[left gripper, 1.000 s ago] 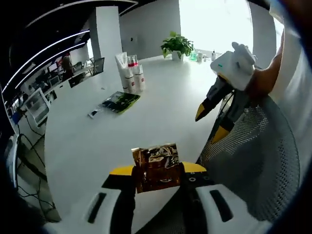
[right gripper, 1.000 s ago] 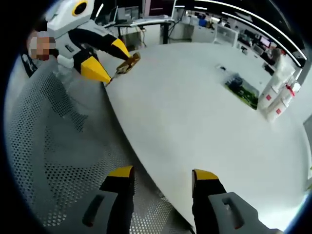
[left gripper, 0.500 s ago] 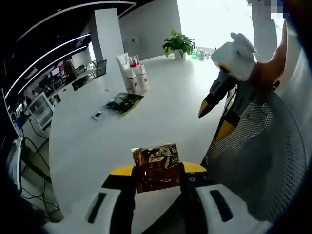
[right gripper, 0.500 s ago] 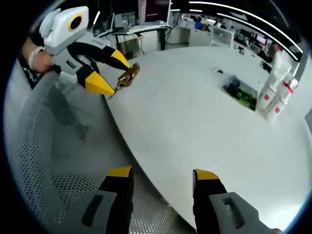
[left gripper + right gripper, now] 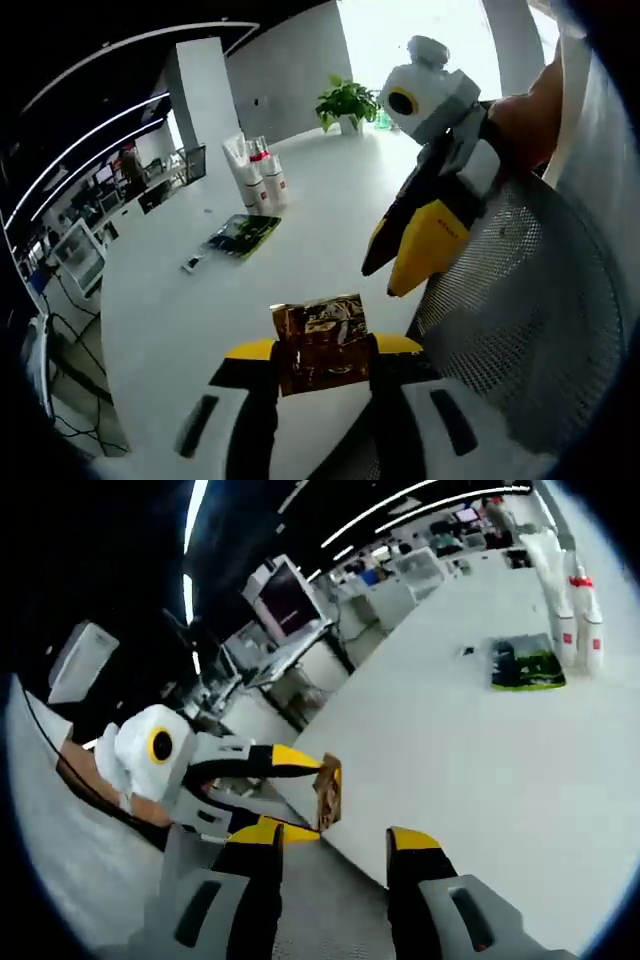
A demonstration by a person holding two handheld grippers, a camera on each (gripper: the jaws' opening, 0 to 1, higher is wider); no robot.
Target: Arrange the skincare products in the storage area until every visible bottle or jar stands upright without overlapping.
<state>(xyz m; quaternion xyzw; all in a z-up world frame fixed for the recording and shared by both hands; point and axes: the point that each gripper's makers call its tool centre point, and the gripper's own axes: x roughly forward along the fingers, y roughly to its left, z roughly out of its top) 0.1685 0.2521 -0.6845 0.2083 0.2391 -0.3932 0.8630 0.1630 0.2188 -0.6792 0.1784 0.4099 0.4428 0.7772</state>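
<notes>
My left gripper (image 5: 322, 352) is shut on a crumpled gold-brown foil packet (image 5: 322, 340) over the near edge of the white table (image 5: 320, 215). My right gripper (image 5: 392, 272) comes in from the right, its yellow jaws apart, close beside the packet. In the right gripper view my right gripper (image 5: 336, 838) stands open, and the gold packet (image 5: 328, 792) sits just ahead of its tips, pinched by the left gripper (image 5: 322, 790). White tubes and red-labelled bottles (image 5: 256, 168) stand upright together far across the table; the same tubes and bottles (image 5: 573, 615) show at the upper right.
A green-and-black flat packet (image 5: 241, 233) and a small grey item (image 5: 190, 263) lie on the table short of the bottles. A potted plant (image 5: 345, 100) stands at the far end. A mesh chair back (image 5: 520, 330) is on the right. A person's arm (image 5: 530, 95) holds the right gripper.
The right gripper has swung in from above the chair toward the left gripper, and its tips now sit next to the gold packet. The left gripper keeps its hold on the packet.
</notes>
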